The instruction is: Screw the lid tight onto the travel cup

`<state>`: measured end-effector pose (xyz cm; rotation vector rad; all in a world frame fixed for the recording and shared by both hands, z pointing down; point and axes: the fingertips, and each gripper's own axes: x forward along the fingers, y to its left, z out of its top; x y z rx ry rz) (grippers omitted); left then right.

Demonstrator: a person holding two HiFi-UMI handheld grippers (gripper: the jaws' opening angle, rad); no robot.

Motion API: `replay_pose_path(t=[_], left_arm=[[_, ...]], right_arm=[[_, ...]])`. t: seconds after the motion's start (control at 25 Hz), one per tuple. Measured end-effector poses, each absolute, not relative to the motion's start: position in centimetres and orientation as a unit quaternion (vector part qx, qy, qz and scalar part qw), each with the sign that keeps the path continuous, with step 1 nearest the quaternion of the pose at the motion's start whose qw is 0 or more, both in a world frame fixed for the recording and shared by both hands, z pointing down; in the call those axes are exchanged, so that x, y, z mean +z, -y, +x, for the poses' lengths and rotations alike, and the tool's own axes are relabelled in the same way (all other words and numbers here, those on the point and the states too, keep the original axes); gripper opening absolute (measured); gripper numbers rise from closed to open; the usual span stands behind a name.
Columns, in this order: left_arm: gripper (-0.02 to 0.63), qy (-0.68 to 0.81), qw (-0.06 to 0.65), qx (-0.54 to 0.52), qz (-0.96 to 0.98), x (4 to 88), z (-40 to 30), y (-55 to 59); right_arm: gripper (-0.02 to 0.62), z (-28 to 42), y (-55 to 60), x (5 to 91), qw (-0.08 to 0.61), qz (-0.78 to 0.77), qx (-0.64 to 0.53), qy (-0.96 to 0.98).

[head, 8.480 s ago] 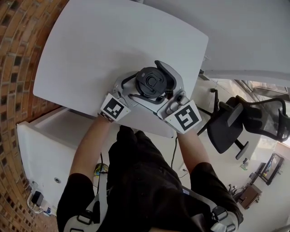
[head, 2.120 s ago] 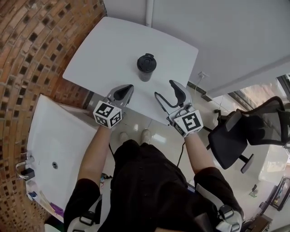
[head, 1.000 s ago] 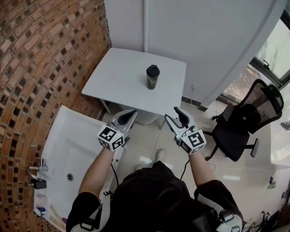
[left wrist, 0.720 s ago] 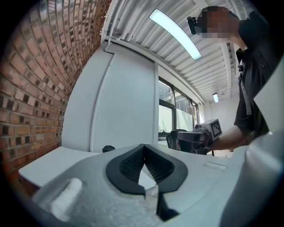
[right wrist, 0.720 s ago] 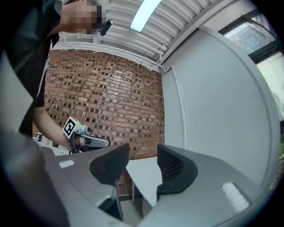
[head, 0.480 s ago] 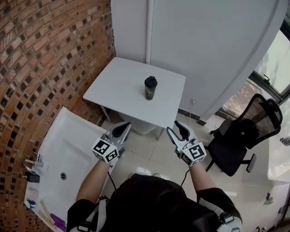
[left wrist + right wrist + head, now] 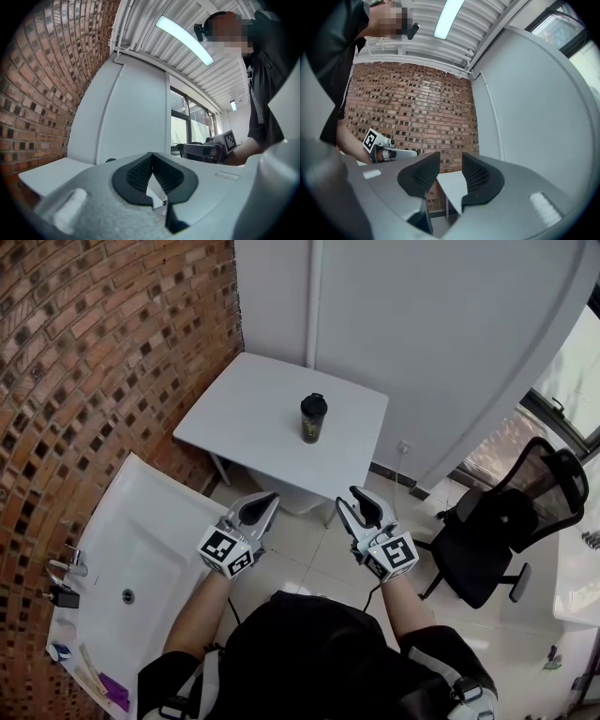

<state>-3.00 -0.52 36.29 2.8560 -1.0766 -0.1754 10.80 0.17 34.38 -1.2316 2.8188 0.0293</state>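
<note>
The black travel cup (image 7: 313, 418) stands upright with its lid on, near the middle of the white table (image 7: 246, 413). Both grippers hang over the floor in front of the table, well away from the cup. My left gripper (image 7: 265, 500) is shut with nothing in it; in the left gripper view its pads (image 7: 140, 172) meet. My right gripper (image 7: 349, 502) has a narrow gap between its jaws, which are closing on nothing. The right gripper view shows only the table corner (image 7: 452, 186) past the right gripper (image 7: 450, 165).
A white counter with a sink (image 7: 141, 559) lies at the lower left, against the brick wall (image 7: 94, 343). A black office chair (image 7: 506, 521) stands to the right. A white wall (image 7: 441, 324) rises behind the table. Tiled floor (image 7: 309, 540) lies under the grippers.
The person has backed away from the table a little, so the cup looks smaller. Both grippers sit lower in the head view. The right jaws have narrowed.
</note>
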Motion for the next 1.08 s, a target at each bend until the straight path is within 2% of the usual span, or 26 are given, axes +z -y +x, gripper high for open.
replay_pose_path(t=[0.12, 0.2, 0.24, 1.08], left_arm=[[0.002, 0.351, 0.041, -0.058, 0.934, 36.3, -2.7, 0.5], [0.002, 0.347, 0.037, -0.055, 0.935, 36.1, -2.4, 0.2], [0.002, 0.344, 0.035, -0.053, 0.937, 36.1, -2.3, 0.1], [0.002, 0.331, 0.042, -0.050, 0.941, 37.0, -1.6, 0.6]], right_arm=[[0.111, 11.1, 0.2, 34.5, 0.030, -0.409, 0.009, -0.912], [0.026, 11.1, 0.3, 34.7, 0.029, -0.412, 0.009, -0.910], [0.007, 11.1, 0.2, 34.8, 0.027, -0.412, 0.009, -0.911], [0.006, 11.0, 0.3, 36.0, 0.004, -0.409, 0.015, -0.913]])
